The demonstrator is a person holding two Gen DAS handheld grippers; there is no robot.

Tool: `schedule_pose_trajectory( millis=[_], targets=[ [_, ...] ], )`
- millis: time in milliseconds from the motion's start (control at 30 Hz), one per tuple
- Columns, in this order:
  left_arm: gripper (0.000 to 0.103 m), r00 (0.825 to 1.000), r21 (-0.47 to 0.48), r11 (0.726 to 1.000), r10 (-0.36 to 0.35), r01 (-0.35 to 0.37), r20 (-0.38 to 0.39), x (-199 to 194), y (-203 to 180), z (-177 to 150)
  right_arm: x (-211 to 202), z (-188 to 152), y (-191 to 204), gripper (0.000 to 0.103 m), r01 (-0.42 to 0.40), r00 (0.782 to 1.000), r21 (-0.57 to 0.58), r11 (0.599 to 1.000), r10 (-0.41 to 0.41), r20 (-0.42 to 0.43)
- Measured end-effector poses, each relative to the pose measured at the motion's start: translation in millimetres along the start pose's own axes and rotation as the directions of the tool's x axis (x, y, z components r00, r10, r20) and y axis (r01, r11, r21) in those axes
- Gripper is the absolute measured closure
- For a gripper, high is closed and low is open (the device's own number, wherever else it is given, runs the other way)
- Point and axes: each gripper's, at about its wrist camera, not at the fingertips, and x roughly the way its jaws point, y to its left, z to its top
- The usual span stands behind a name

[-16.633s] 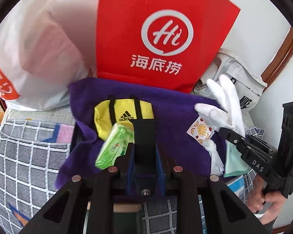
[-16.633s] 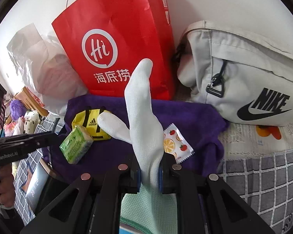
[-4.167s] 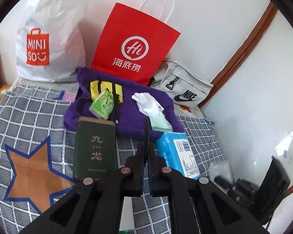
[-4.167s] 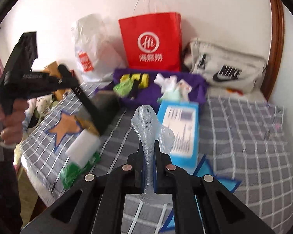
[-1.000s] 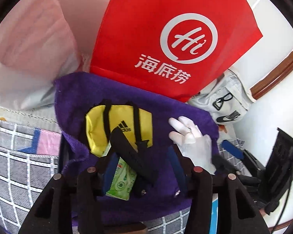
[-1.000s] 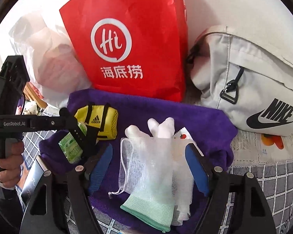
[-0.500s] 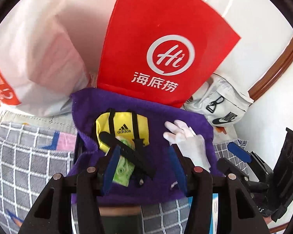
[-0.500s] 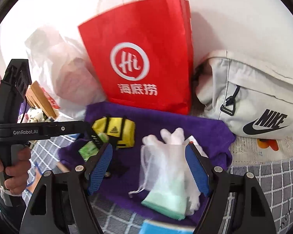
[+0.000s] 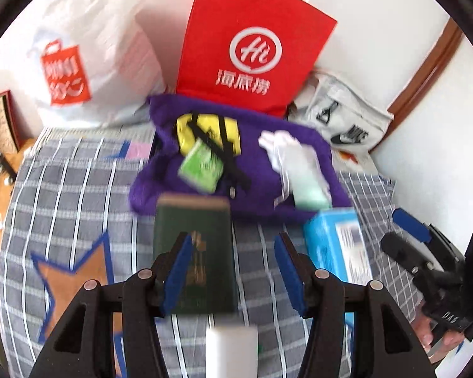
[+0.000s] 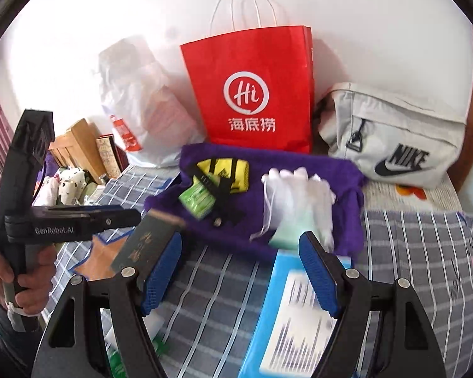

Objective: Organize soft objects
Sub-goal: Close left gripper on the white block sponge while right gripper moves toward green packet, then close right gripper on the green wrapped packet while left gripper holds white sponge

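Gloves under mesh pouch lie on purple towel.

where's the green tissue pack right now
The green tissue pack lies on the left part of the purple towel, against the yellow Adidas pouch and under a black strap.

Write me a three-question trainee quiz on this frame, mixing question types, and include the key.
1. True or false: the left tongs are clamped on the yellow pouch.
2. Which item lies on the purple towel? A) dark green book B) white glove C) blue box
3. Fill in: the red paper bag stands right behind the ____.

Key:
1. False; both the left tongs and the right tongs are open and hold nothing.
2. B; the white glove lies there under a mesh pouch, while the dark green book and blue box rest on the checked bedspread.
3. Purple towel.
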Motion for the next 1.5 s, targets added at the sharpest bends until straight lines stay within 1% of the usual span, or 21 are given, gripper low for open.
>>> schedule_pose_trajectory(
  millis=[67,167,267,367,433,633,767,800,833,867,933,1033,1067,1167,1267,1367,1433,1500],
  targets=[
    [0.049,1.000,-0.002,1.000,0.002,-0.002,-0.009,-3.5,-0.6,-14.9,-8.4,-11.5,3.7,0.027,-0.002,1.000,0.011,1.000,0.002,-0.002],
    [0.047,1.000,0.002,1.000,0.024,-0.024,-0.016,-7.9,-0.4,-40.9,-20.6,-30.9,7.3,0.027,0.012,1.000,0.024,1.000,-0.012,-0.006],
    [0.046,0.999,-0.009,1.000,0.021,-0.021,-0.038,-4.9,0.8,-61.2,-29.2,-50.4,6.6,0.027,0.028,0.999,0.036,0.999,-0.027,-0.021],
    [0.046,0.998,-0.005,1.000,0.025,-0.025,-0.060,2.5,-1.0,-77.7,-35.8,-70.5,3.0,0.027,0.048,0.998,0.054,0.997,-0.046,-0.038],
    [0.046,0.996,0.011,0.999,0.040,-0.039,-0.074,9.1,-4.7,-88.0,-38.0,-81.9,0.7,0.027,0.059,0.997,0.067,0.996,-0.056,-0.050],
    [0.046,0.990,0.049,0.995,0.088,-0.083,-0.108,31.6,-13.0,-107.7,-36.3,-112.9,-3.2,0.027,0.056,0.994,0.110,0.992,-0.045,-0.103],
    [0.047,0.984,0.091,0.989,0.125,-0.114,-0.124,45.6,-19.8,-112.6,-32.3,-123.8,0.2,0.027,0.055,0.991,0.106,0.993,-0.042,-0.125],
    [0.053,0.985,0.098,0.988,0.131,-0.120,-0.115,47.1,-20.5,-113.6,-30.3,-125.6,1.5,0.027,0.056,0.990,0.103,0.993,-0.042,-0.131],
    [0.056,0.986,0.088,0.989,0.128,-0.119,-0.109,46.3,-18.7,-113.6,-28.6,-127.2,2.8,0.027,0.055,0.990,0.101,0.993,-0.041,-0.137],
    [0.056,0.988,0.077,0.991,0.113,-0.105,-0.105,44.7,-16.2,-113.5,-27.2,-129.4,4.7,0.027,0.053,0.989,0.098,0.994,-0.038,-0.142],
    [0.056,0.992,0.072,0.994,0.085,-0.078,-0.095,37.9,-11.9,-112.7,-22.8,-133.0,9.7,0.027,0.046,0.988,0.092,0.995,-0.031,-0.152],
    [0.056,0.994,0.070,0.994,0.085,-0.080,-0.071,22.1,-4.3,-111.5,-14.3,-136.1,18.8,0.027,0.036,0.986,0.089,0.995,-0.021,-0.167],
    [0.056,0.994,0.073,0.994,0.090,-0.085,-0.065,15.7,-0.9,-111.5,-11.2,-137.0,22.3,0.027,0.031,0.985,0.090,0.995,-0.015,-0.173],
    [0.056,0.990,0.063,0.990,0.132,-0.130,-0.045,2.7,12.2,-112.1,0.3,-141.7,38.0,0.027,-0.002,0.981,0.080,0.997,0.018,-0.196],
    [0.056,0.989,0.024,0.989,0.144,-0.143,-0.036,-6.3,32.3,-114.2,9.9,-147.8,54.5,0.027,-0.014,0.976,0.059,0.998,0.027,-0.215],
    [0.056,0.991,-0.023,0.992,0.126,-0.127,-0.034,-11.5,52.0,-115.4,22.4,-155.0,73.6,0.029,-0.046,0.967,0.041,0.998,0.055,-0.249],
    [0.056,0.991,-0.038,0.991,0.130,-0.131,-0.030,-14.2,62.2,-116.5,31.7,-160.6,85.7,0.033,-0.068,0.958,0.042,0.997,0.077,-0.278],
    [0.056,0.991,-0.058,0.989,0.132,-0.133,-0.024,-16.7,70.9,-117.1,42.0,-166.7,98.5,0.037,-0.098,0.943,0.047,0.994,0.108,-0.315]
  ],
)
